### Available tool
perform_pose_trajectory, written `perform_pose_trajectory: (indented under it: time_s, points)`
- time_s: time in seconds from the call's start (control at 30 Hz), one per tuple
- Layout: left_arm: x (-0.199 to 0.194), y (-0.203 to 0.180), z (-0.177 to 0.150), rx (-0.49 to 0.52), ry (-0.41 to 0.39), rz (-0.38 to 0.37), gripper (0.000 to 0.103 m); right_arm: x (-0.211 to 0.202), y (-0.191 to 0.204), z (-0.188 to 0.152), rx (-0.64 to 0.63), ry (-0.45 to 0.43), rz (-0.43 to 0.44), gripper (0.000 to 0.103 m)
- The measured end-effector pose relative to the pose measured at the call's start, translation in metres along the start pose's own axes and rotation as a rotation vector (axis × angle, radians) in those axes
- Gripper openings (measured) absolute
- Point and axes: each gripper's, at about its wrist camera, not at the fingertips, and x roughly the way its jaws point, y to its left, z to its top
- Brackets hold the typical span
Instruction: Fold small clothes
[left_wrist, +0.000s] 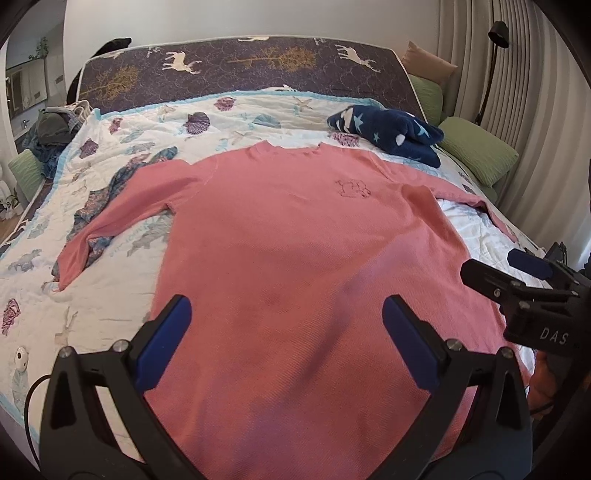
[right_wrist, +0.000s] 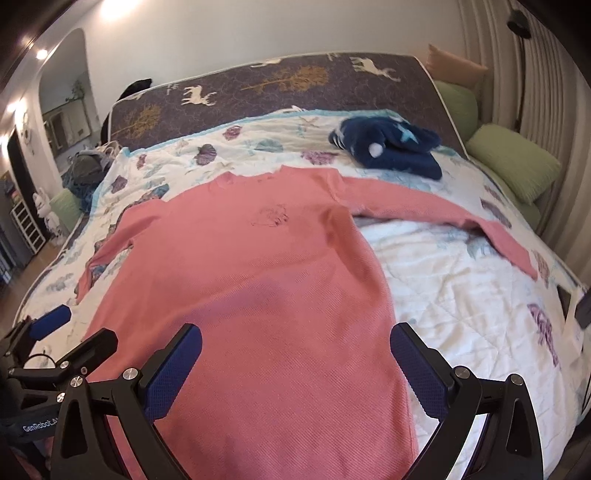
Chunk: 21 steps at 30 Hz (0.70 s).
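Observation:
A pink long-sleeved shirt (left_wrist: 288, 236) lies flat and face up on the bed, neck toward the headboard, both sleeves spread out. It also shows in the right wrist view (right_wrist: 258, 280). My left gripper (left_wrist: 286, 332) is open and empty, hovering over the shirt's lower part near the hem. My right gripper (right_wrist: 295, 358) is open and empty, over the hem's right side. The right gripper also shows in the left wrist view (left_wrist: 517, 273), and the left gripper shows in the right wrist view (right_wrist: 70, 332). The hem itself is hidden below the jaws.
A white quilt with shell prints (left_wrist: 122, 236) covers the bed. A folded navy star-print garment (left_wrist: 391, 133) lies near the headboard (left_wrist: 236, 66). Green pillows (left_wrist: 476, 151) line the right side. A pile of clothes (left_wrist: 55, 129) sits at the far left. A floor lamp (left_wrist: 495, 40) stands at the right.

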Motion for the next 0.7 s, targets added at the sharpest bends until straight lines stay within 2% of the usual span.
perform_pose_trajectory:
  time_s: [0.27, 0.7]
  points:
    - [0.005, 0.004, -0.002, -0.019, 0.042, 0.004, 0.103, -0.006, 0.01, -0.005, -0.056, -0.03, -0.026, 0.103]
    - [0.012, 0.003, 0.0, -0.009, 0.053, 0.0, 0.103, -0.004, -0.002, -0.005, 0.002, -0.016, -0.036, 0.103]
